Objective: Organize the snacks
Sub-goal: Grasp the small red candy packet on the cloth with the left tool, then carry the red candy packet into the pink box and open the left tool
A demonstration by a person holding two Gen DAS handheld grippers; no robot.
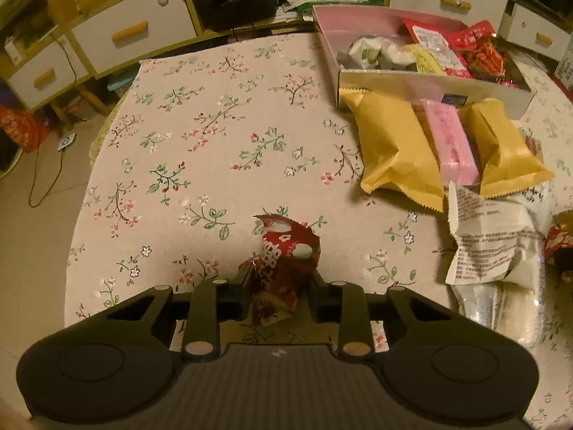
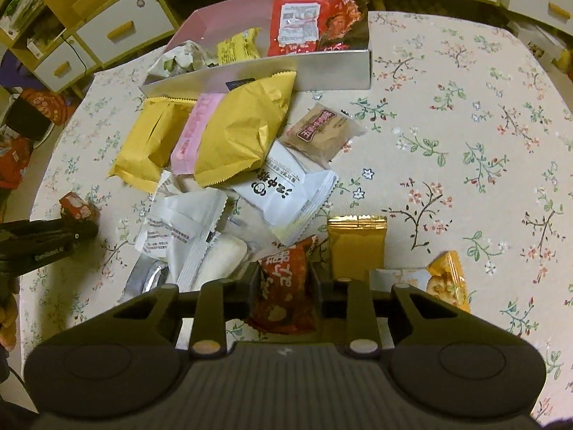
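While the floral tablecloth (image 1: 215, 125) takes up most of both views, the pink box (image 2: 250, 79) sits at its far side, already partly filled with red and yellow packets. Just in front of the box lies the loose heap: two big yellow bags (image 2: 236, 132) with a pink bar (image 2: 189, 136) wedged between them, white wrappers (image 2: 283, 186) below those, a brown biscuit pack (image 2: 322, 132) beside them, a gold packet (image 2: 358, 247) nearer me. My right gripper (image 2: 284, 283) is clenched on a red snack pouch (image 2: 283, 286) at the near edge of the heap, pads pressing its sides, pouch resting on the cloth or barely off it, can't tell. My left gripper (image 1: 281, 283) is clamped on a small red candy wrapper (image 1: 283, 261), alone on open cloth well apart from the heap. Both items look light, soft, crinkly film; judging by the creases they'll deform and could slip if pinched only on a loose flap. Better hold is across the filled middle, which is roughly where both grips sit. Contents may be brittle, so squeeze gently. Next, I'd guess, both go into the box.
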